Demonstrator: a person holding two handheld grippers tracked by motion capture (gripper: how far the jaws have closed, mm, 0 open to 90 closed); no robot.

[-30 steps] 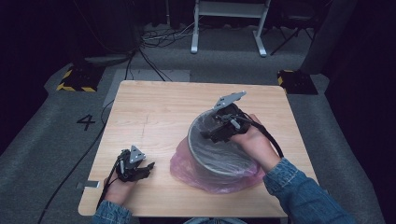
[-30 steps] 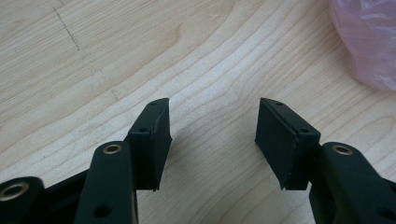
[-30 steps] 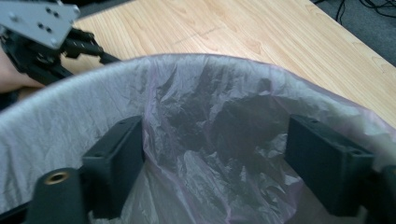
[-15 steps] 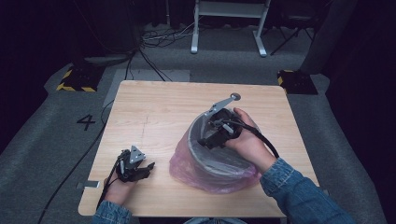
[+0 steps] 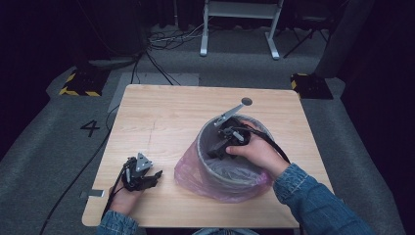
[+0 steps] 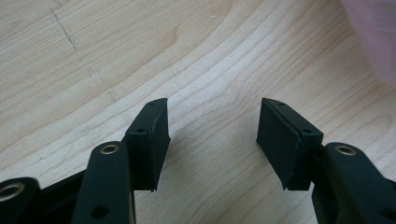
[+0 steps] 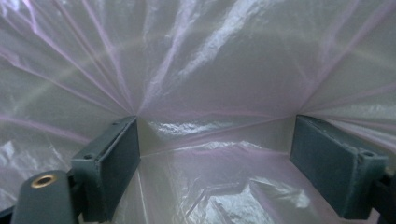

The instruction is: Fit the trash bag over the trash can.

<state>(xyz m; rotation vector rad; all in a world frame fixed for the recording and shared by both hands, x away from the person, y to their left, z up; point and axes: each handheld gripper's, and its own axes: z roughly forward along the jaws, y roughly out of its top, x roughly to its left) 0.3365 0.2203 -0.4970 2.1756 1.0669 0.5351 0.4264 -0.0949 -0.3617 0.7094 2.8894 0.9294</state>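
Grey bin (image 5: 215, 169) upright, mouth up, pink bag (image 7: 196, 70) inside, right claw (image 5: 226, 143) spread within, left claw (image 6: 212, 135) apart

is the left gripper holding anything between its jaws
No, the left gripper has its jaws apart with bare wooden table between them.

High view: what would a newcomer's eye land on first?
The grey bin right of centre on the table, lined with a pink bag that spills over its rim. The right gripper reaches down inside it, jaws open against the bag. The left gripper sits near the table's front left corner, open over bare wood.
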